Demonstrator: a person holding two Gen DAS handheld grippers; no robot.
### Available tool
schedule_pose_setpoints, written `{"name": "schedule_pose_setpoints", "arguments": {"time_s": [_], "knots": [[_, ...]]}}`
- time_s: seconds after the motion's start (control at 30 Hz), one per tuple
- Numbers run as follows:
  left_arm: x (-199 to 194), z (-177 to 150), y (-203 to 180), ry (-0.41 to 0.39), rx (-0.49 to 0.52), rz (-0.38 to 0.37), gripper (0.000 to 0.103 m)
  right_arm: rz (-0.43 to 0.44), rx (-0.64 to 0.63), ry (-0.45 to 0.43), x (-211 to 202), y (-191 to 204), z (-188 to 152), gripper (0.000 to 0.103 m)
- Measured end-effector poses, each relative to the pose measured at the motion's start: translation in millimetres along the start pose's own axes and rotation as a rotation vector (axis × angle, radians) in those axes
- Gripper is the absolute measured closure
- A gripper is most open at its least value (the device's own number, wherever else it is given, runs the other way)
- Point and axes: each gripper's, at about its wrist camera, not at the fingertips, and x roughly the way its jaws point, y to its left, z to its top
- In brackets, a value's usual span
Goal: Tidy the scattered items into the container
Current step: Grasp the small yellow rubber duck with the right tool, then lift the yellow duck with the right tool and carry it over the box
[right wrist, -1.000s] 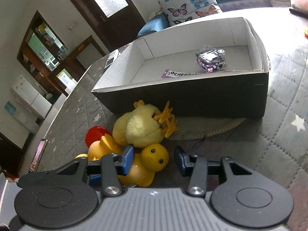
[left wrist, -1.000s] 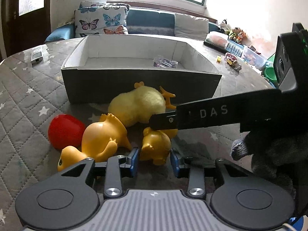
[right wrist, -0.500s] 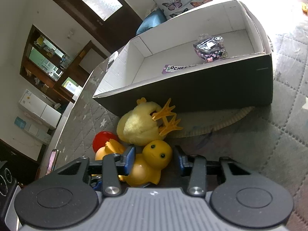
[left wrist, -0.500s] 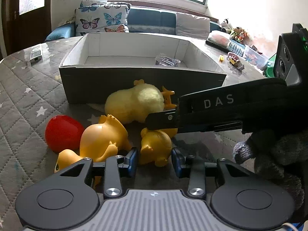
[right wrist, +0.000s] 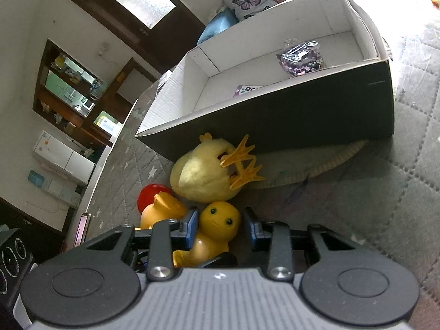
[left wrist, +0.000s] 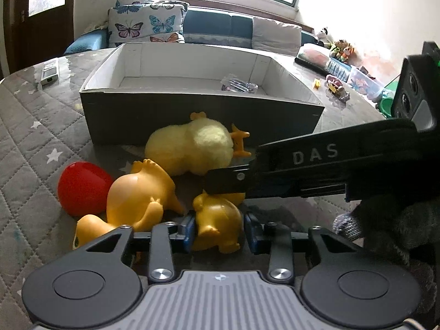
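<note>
Spread both the left tool and right tool around the small rubber duck: light, squashy, slick; pinch across its body.

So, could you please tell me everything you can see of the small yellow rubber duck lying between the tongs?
The small rubber duck is glossy yellow-orange, apparently soft plastic, with a round head, black bead eyes and a plump body. It lies on the quilted cloth, its head facing the right wrist camera and its rear toward the left one. Both the left tongs and right tongs bracket it, open. The larger rubber duck lies beside it; whether they touch is unclear.
</note>
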Motion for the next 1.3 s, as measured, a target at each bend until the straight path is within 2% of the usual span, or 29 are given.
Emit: {"name": "schedule_pose_setpoints", "arguments": {"time_s": [0.33,0.6,0.93,1.3], "knots": [[-6.0,-2.3,1.3,-0.015,-0.036,-0.01,0.067,0.007,-0.004,0.0,-5.0,3.8,-3.8,0.067],[-26.1,4.9,-8.2,-0.073,-0.014,-0.007,0.067,0.035,-0.013,-0.048,-23.6,12.5,-0.5,0.068],[-40.6,51.5,-13.7,-0.138,0.0,-0.033,0.067,0.041,-0.064,-0.151,-51.6,32.3,33.8,0.068],[-12.3,114.4,-13.4,-0.134,0.029,-0.057,0.067,0.018,-0.058,-0.221,-53.8,29.5,87.6,0.068]]}}
